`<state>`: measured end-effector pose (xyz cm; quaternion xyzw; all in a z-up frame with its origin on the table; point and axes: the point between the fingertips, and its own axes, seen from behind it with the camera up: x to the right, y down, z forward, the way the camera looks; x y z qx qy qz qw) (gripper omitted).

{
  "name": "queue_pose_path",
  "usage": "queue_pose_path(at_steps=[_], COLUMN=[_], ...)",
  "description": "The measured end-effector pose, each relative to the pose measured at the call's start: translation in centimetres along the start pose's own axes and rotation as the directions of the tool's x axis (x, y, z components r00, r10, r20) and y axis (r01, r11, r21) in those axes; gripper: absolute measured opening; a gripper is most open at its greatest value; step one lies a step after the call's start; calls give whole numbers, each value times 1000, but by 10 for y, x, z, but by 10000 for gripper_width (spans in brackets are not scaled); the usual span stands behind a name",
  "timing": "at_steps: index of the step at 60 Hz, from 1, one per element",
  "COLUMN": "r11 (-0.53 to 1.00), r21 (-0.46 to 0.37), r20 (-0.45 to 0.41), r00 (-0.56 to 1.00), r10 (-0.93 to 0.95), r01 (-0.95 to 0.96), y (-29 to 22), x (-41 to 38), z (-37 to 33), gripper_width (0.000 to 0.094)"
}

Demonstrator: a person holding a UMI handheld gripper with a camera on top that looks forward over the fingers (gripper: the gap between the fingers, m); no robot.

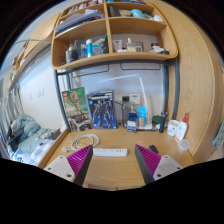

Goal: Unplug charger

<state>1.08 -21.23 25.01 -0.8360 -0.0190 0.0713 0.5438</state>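
White power strip (110, 152) lies on the desk (110, 172) just ahead of the gripper (113, 160), fingers wide apart, empty. Charger likely light, rigid; grasp its body, though unclear here.

A dormitory or student bedroom. A wooden surface (115, 168) stands beneath built-in wooden shelves (112, 38) stocked with bottles and small containers; a bed (25, 138) with rumpled bedding adjoins it at one side, and packaged goods (88, 108) lean against the wall behind the surface.
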Motion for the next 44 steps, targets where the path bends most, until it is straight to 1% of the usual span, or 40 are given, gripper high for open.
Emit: queue_pose_path(at_steps=[12,28,35,36,44], r11=[998,998,998,998,998], r21=[-3,-25,-37,-45,-58], r20=[-15,-55,-58,-59,-69], r00=[998,997,997,997,997], r10=[-61,-60,-47,-47,-25], r01=[61,58,45,44,21], y=[17,27,42,37,48], x=[1,9,9,8,8], z=[-18,-28,-28,-29,-28], gripper_width=[857,853,851,851,850])
